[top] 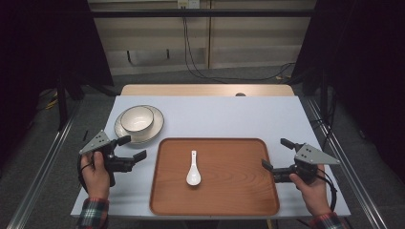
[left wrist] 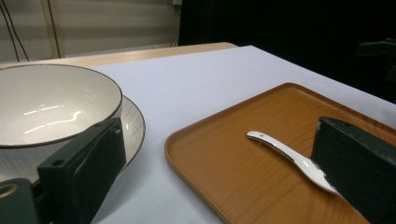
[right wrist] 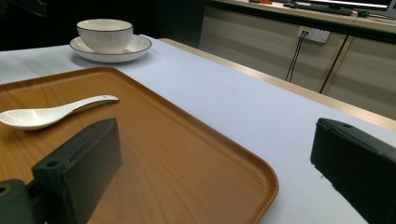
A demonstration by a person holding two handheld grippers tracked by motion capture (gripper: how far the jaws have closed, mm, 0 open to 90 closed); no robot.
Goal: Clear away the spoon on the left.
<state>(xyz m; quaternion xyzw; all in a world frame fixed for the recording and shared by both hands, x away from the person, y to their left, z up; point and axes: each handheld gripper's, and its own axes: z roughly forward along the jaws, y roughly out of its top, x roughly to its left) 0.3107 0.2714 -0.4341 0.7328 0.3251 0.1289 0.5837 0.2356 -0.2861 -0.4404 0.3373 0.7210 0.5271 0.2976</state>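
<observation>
A white ceramic spoon [top: 193, 172] [left wrist: 289, 157] [right wrist: 51, 113] lies in the middle of a brown wooden tray [top: 239, 191] [left wrist: 243, 177] [right wrist: 187, 158]. A white bowl [top: 137, 119] [left wrist: 46, 109] [right wrist: 104, 33] stands on a white plate [top: 125, 133] [left wrist: 134, 128] [right wrist: 135, 46] at the table's back left. My left gripper [top: 132, 149] hovers open just left of the tray, below the plate, with nothing between its jaws. My right gripper [top: 277, 154] stands open at the tray's right edge, also holding nothing.
The white table top [top: 229, 117] ends in a wooden strip [top: 205, 89] at the back. Cables [top: 196, 67] trail on the floor behind. Metal rails [top: 43, 167] run along both sides of the table.
</observation>
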